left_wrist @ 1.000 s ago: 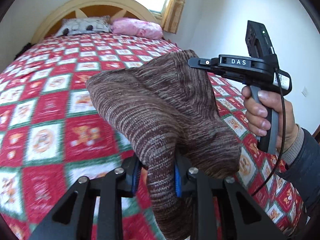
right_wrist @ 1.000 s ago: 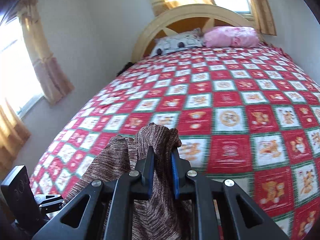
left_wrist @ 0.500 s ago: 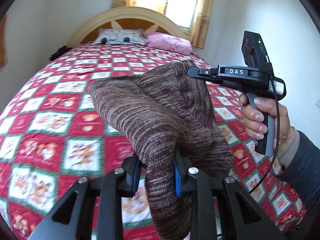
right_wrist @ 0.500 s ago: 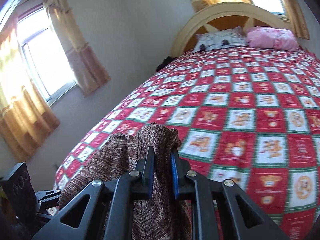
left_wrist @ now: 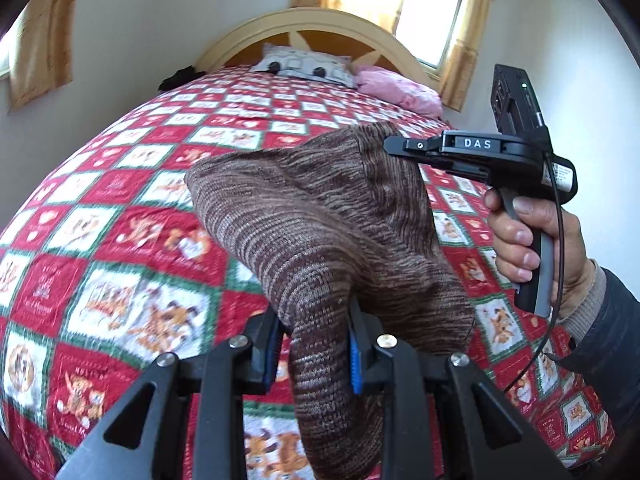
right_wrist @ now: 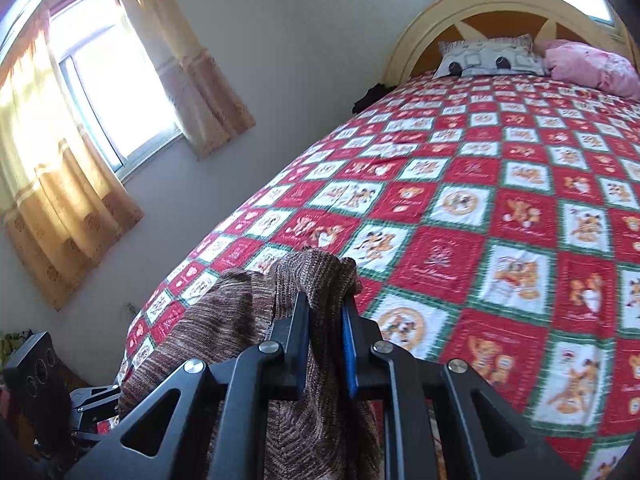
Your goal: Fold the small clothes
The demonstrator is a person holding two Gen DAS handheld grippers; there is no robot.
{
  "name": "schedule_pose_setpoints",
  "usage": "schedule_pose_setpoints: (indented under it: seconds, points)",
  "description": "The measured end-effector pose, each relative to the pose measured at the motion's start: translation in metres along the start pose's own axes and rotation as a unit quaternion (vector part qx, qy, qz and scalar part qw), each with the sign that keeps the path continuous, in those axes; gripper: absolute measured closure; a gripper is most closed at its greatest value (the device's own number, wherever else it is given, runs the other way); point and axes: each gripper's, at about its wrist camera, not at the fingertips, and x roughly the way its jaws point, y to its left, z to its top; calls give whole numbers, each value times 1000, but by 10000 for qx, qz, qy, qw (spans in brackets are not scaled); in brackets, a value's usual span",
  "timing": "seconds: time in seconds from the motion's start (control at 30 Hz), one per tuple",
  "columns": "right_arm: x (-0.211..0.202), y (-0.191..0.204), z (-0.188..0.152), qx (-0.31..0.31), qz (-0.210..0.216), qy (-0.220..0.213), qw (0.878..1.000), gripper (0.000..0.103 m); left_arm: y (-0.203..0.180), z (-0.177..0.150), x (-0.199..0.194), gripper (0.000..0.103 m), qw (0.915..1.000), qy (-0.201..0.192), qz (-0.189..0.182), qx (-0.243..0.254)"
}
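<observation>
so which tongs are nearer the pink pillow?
Right, as far as the views show. The right tongs sit on the pink pillow side of the brown knit garment; the left tongs grip its other end.

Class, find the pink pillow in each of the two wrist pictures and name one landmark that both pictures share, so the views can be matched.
Left wrist view: the pink pillow lies at upper centre-right, at the head of the bed, right of the grey pillow.
Right wrist view: the pink pillow sits at the far upper right, again right of the grey pillow.
Shared landmark: the arched headboard.
</observation>
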Motion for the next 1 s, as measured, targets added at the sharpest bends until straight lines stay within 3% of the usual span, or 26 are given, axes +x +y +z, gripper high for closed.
schedule_pose_setpoints:
  seconds: [0.3,0.47,0.6,0.67,0.73,0.9,1.0]
  points:
    - [67,3,1,-130,-294,488,9983,90,35,-24,29,74,9984,291,171,-456]
    - [92,-29,-6,334,-584,797,9945,89,34,-33,33,61,9980,262,276,-513]
    - [60,-34,-24,421,-313,827,9952,70,30,-31,15,55,9983,18,439,-386]
    - [34,-31,-35,381,-156,760,9963,68,31,-27,0,42,9974,-299,576,-309]
    - [2,-25,-52,382,99,732,9965,68,35,-19,-12,23,9948,-646,735,-288]
    - [-35,10,-107,84,655,1113,9916,68,47,8,5,21,9888,-835,1234,21]
    - [-25,25,-137,-98,532,1503,9872,68,55,14,28,21,9866,-654,1489,152]
